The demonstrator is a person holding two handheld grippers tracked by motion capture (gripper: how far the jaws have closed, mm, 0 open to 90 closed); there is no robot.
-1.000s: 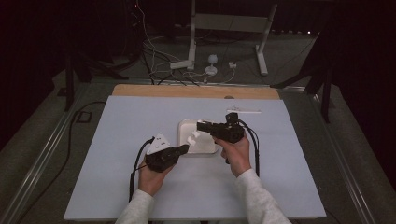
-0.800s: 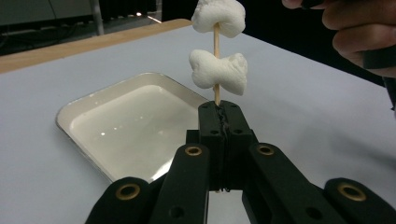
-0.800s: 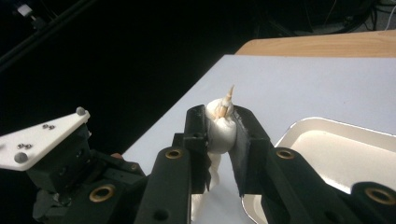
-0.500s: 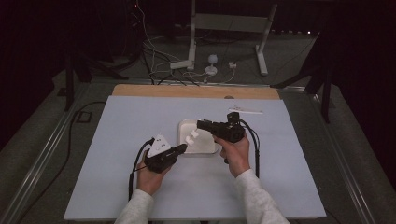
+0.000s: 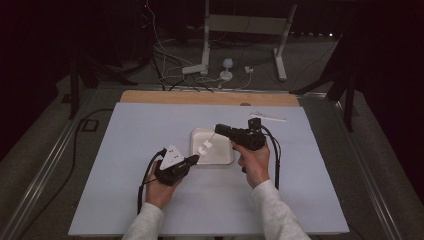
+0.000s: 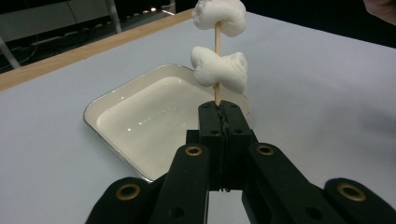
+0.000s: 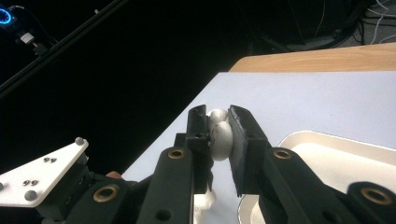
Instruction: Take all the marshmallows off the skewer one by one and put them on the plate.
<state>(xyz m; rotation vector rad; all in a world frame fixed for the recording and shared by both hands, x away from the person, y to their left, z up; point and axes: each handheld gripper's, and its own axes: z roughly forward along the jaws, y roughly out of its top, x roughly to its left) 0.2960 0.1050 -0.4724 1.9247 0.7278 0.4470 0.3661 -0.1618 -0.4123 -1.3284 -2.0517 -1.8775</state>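
Left claw (image 6: 219, 109) is clamped tight on the lower end of a thin wooden skewer (image 6: 216, 91), which rises from its tips over the near edge of a shallow white enamel tray (image 6: 100, 105). Two soft white marshmallows are threaded on the stick: the lower marshmallow (image 6: 218, 68) sits just above the claw, and the top marshmallow (image 6: 219, 16) rides nearer the tip. From above, the right claw (image 5: 216, 131) reaches in from the right and pinches that top marshmallow (image 7: 219, 137) between its pads, squeezing it visibly. The tray (image 5: 196, 137) lies near the middle of the pale blue tabletop (image 5: 125, 145), with both hands close around it; a thin white strip (image 5: 268, 117) rests toward the far right edge.

The step in hand looks like sliding the top piece along the stick. To do it well, the left claw should hold the skewer steady while the right moves straight along the stick's line, not sideways, since a sideways pull could bend or snap the wood. A lighter squeeze would keep the soft piece from tearing.
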